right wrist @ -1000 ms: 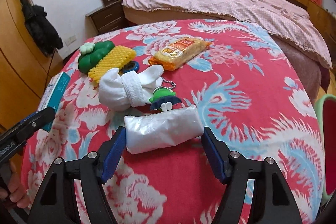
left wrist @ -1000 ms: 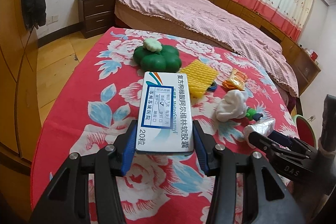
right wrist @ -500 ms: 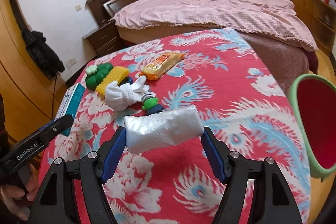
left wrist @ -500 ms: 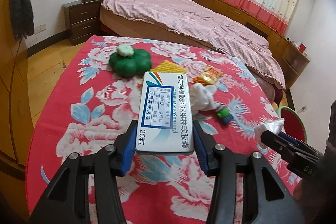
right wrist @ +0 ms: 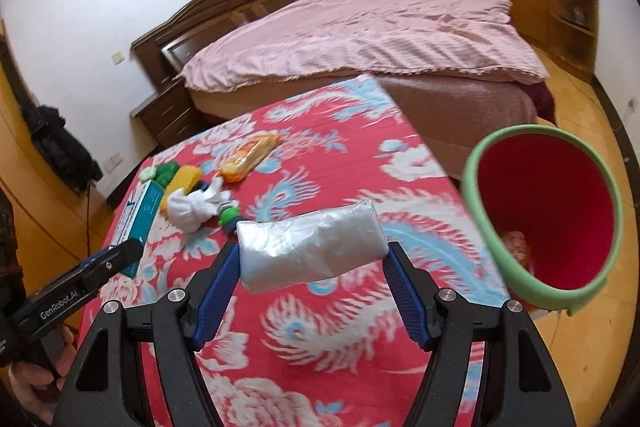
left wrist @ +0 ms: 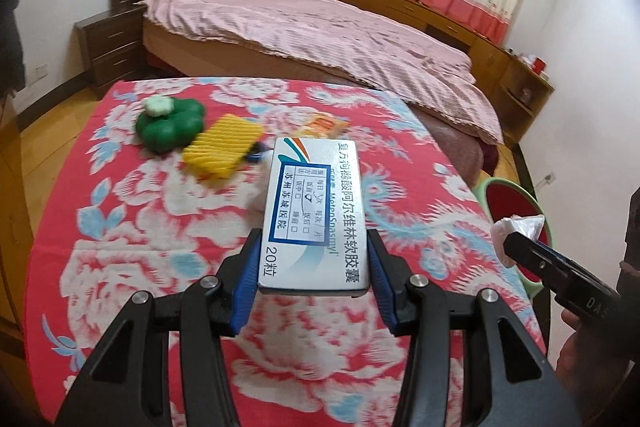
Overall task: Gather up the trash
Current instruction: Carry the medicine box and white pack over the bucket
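Both hands are loaded. The left gripper (left wrist: 312, 267) clamps the near end of a flat white-and-blue medicine box with printed Chinese text (left wrist: 316, 211), long axis pointing straight out over the table with the red floral cloth (left wrist: 120, 267). The right gripper (right wrist: 312, 279) pinches a crinkled white plastic packet (right wrist: 310, 247) end to end, its long axis lying crosswise between the blue pads.

Here is what matters: the red bin with the green rim (right wrist: 476, 211) sits off the table's right edge, mouth tilted toward the right wrist camera, something pale at its bottom. It lies to the right of and just beyond the packet — near, not yet under it. In the left view the bin (left wrist: 492, 183) is well off to the right, past the right gripper, so the right hand is clearly nearer and, I'd judge, drops first.

Left on the cloth, far left — a green flower-shaped toy (left wrist: 170, 123), a yellow ribbed foam sleeve (left wrist: 222, 147), an orange snack wrapper (right wrist: 250, 157), a white sock (right wrist: 192, 207).
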`<state>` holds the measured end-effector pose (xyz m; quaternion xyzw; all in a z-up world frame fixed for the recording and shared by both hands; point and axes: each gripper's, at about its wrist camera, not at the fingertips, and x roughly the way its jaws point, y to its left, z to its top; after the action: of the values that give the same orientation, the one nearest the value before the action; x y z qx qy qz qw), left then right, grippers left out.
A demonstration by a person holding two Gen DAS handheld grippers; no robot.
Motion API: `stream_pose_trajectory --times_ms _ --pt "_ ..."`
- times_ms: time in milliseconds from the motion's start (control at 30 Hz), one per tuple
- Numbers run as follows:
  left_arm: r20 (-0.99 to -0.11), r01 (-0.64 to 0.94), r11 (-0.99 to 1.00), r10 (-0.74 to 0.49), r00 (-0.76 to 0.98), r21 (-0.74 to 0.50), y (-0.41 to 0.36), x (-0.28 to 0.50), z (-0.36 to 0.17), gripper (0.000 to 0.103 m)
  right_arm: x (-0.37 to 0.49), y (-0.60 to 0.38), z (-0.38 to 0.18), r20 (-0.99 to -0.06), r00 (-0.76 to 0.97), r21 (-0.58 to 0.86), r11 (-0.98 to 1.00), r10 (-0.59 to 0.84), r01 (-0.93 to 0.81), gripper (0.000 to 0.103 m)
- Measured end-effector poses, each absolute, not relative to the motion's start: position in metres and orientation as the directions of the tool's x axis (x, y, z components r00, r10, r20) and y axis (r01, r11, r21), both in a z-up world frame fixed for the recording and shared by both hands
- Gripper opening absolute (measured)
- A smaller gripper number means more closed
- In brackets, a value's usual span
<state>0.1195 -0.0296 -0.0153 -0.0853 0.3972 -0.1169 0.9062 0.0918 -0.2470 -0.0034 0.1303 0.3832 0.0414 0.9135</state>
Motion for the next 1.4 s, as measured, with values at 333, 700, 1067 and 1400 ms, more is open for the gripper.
stream_pose_trajectory --times_ms 333,700,1067,1400 --pt "-0.703 0.264 0.936 -0.350 0.620 -0.233 -0.090 0.128 -0.006 0.050 0.076 -0.307 0.002 -0.677 0.731 0.285 0.946 0.084 0.155 0.074" --pt "-0.717 0.376 0.903 -0.403 0.570 -0.209 -0.158 0.144 -0.006 0.050 0.067 -0.371 -0.010 -0.687 0.726 0.300 0.907 -0.010 0.296 0.074" --pt "-0.746 0.476 0.859 -0.440 0.500 -0.188 -0.229 0.165 -0.021 0.050 0.066 -0.422 -0.029 -0.715 0.694 0.288 0.870 -0.082 0.400 0.074" --pt "-0.767 0.552 0.814 -0.468 0.438 -0.182 -0.285 0.181 -0.037 0.050 0.072 -0.450 -0.046 -0.730 0.676 0.293 0.846 -0.102 0.445 0.074"
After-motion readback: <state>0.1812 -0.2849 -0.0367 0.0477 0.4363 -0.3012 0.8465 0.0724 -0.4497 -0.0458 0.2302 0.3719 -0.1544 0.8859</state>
